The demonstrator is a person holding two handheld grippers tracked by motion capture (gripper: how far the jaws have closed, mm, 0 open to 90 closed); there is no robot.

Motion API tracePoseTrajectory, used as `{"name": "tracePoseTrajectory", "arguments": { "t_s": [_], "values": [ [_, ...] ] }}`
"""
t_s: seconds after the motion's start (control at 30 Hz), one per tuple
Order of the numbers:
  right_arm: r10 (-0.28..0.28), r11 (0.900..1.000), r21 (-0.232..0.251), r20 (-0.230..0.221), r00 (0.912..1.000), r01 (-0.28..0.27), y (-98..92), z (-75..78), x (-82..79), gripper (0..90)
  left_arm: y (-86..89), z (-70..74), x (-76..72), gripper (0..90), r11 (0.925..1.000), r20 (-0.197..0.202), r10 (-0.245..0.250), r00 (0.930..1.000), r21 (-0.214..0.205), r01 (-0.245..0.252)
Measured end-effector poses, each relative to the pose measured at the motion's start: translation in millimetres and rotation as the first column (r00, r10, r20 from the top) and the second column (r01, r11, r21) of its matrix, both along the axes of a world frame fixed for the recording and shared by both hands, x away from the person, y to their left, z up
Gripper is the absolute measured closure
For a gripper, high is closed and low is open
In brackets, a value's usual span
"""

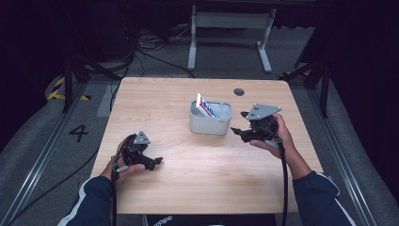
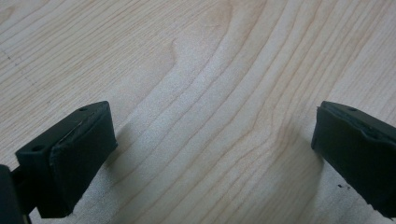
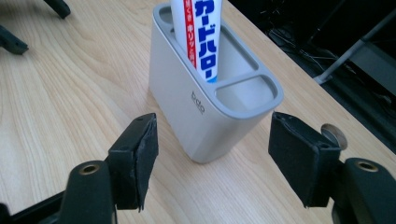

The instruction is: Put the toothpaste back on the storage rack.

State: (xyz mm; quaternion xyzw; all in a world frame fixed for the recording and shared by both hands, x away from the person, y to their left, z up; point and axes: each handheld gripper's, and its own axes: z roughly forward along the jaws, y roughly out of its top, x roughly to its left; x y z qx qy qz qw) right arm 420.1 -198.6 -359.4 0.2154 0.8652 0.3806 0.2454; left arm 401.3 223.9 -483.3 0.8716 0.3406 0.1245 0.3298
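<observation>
one grey holder point(image 1: 211, 118) sat on the worktop point(image 1: 155, 101) a little toward the far edge and right of the middle, its long side running along that edge. it looked split into compartments; one tube point(image 1: 205, 106), white with red and blue print, stood tilted in the larger one, and the small end compartment nearest the right tongs point(image 1: 236, 131) looked empty. tube count one, holder count one.

right tongs were just beside the holder's right end, jaws pointing at it, apart from it, nothing between them. in the right gripper view the holder point(image 3: 205, 105) lay straight ahead past the two pads point(image 3: 140, 158), end-on, with the tube point(image 3: 201, 32) rising from it; jaws stood at a middling gap, not gripping. judging by this, the right hand was much the nearer and any grasp would come along the holder's long axis from that end.

left tongs point(image 1: 157, 161) rested low near the front left part of the worktop, well apart from the holder, jaws wide over bare wood point(image 2: 205, 93), holding nothing.

one small dark round spot point(image 1: 239, 92) sat near the far edge. tongs count two.
</observation>
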Motion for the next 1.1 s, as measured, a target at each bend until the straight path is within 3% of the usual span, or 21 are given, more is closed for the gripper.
{"name": "tracePoseTrajectory", "arguments": {
  "t_s": [0.6, 1.1],
  "values": [
    [-0.020, 0.9963, -0.084, -0.033, 0.9993, 0.017, -20.9, -27.6, -16.9, 32.9, 0.0, 0.0, -0.1, 0.1, 1.0000, 0.000, 0.002, 1.0000, 0.000, -0.002],
    [-0.056, 0.9937, -0.101, -0.066, 0.9963, 0.049, -39.9, -55.5, -30.4, 29.3, -0.2, -0.1, -0.6, 0.1, 1.0000, 0.000, 0.007, 1.0000, -0.002, -0.007]
  ]
}}
